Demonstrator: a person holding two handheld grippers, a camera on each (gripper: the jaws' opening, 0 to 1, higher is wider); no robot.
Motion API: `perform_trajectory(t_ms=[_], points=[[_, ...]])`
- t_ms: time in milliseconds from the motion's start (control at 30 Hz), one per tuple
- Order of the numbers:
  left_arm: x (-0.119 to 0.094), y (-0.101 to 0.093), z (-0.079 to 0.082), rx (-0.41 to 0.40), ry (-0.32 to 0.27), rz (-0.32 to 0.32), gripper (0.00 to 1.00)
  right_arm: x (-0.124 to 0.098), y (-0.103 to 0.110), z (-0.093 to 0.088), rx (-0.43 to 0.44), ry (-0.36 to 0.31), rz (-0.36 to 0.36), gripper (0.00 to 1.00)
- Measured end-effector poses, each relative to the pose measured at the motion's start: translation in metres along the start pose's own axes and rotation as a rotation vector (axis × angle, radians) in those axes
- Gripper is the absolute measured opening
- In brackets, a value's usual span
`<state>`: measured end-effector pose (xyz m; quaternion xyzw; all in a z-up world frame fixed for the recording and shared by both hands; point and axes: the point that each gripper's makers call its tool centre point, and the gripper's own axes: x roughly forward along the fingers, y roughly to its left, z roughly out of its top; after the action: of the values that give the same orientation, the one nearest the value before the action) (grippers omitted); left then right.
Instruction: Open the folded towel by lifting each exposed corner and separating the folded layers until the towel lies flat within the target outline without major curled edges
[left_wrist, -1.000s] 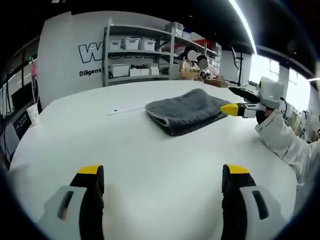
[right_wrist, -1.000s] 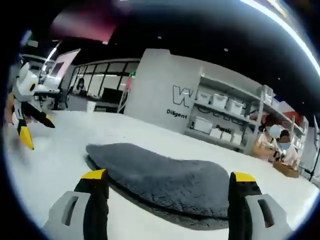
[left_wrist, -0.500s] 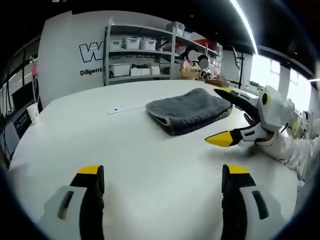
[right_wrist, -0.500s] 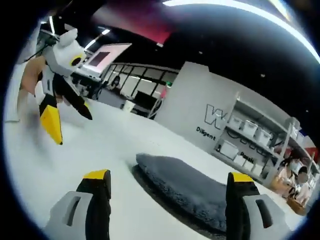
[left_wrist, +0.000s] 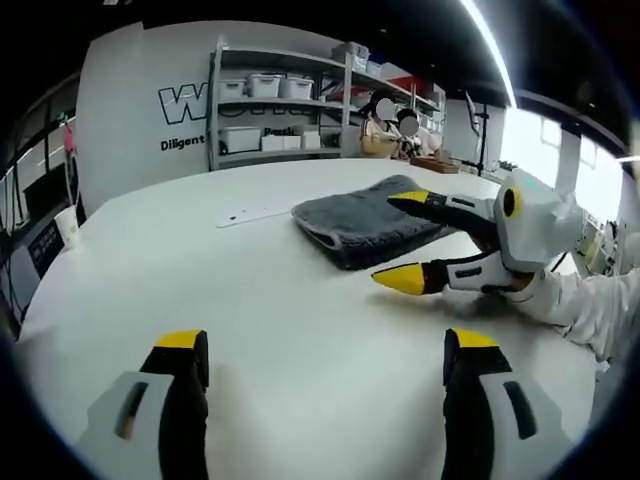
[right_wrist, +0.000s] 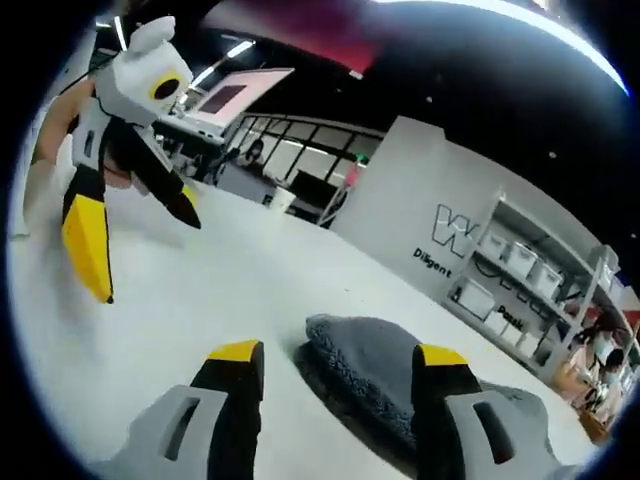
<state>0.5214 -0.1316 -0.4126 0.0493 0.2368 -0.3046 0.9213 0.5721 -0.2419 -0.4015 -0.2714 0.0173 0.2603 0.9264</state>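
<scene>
Nearest the left gripper (left_wrist: 320, 375) is bare white table (left_wrist: 250, 300): its yellow-tipped jaws stand wide apart and hold nothing, exactly as they stood a second ago, parked well short of the work. Ahead of them and to the right, the right gripper (left_wrist: 410, 240) reaches in from the side, jaws parted, one tip over the near right edge of the folded grey towel (left_wrist: 365, 222) and the other low, just above the table beside it. A second ago that gripper sat further right, at the towel's far right edge; since then it has swung out, opened, and come round towards the near side.

From the right gripper's own view its jaws (right_wrist: 330, 370) are narrower than they were half a second ago (though not closed), and the towel's rounded folded corner (right_wrist: 375, 355) lies just beyond and between the tips. Nothing is clamped yet; whether a tip touches the pile I cannot tell. Further off to its left the left gripper (right_wrist: 125, 235) hangs above the table, open.

The towel lies folded, thick at its folds, with no layer lifted. I judge that the right gripper is lining up its first pinch on this near corner, so the unfolding has not begun. Beyond the towel stand shelves (left_wrist: 290, 100) with white bins against the wall.
</scene>
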Motion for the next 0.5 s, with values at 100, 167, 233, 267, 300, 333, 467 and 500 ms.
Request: perform_trajectory(t_ms=[100, 167, 233, 267, 300, 333, 467, 500], points=[[0.001, -0.001, -0.001, 0.003, 0.004, -0.001, 0.97, 0.006, -0.001, 0.005, -0.019, -0.019, -0.009, 0.42], [0.002, -0.002, -0.002, 0.005, 0.008, -0.002, 0.97, 0.013, 0.004, 0.004, -0.072, 0.0, 0.004, 0.34], [0.002, -0.003, -0.002, 0.008, 0.01, -0.005, 0.97, 0.017, 0.006, 0.005, -0.079, 0.002, 0.014, 0.27], [0.002, -0.003, -0.002, 0.007, 0.01, -0.005, 0.97, 0.018, 0.006, 0.006, -0.085, 0.0, 0.012, 0.25], [0.002, -0.003, -0.002, 0.007, 0.01, -0.004, 0.97, 0.019, 0.005, 0.007, -0.098, -0.005, 0.006, 0.23], [0.002, -0.002, -0.002, 0.005, 0.01, -0.003, 0.97, 0.02, 0.006, 0.007, -0.105, -0.003, 0.007, 0.2], [0.002, -0.001, -0.003, 0.002, 0.01, 0.0, 0.96, 0.026, 0.013, 0.0, -0.162, 0.038, 0.048, 0.09], [0.002, -0.002, -0.003, 0.003, 0.011, 0.0, 0.96, 0.028, 0.013, -0.001, -0.165, 0.046, 0.049, 0.08]])
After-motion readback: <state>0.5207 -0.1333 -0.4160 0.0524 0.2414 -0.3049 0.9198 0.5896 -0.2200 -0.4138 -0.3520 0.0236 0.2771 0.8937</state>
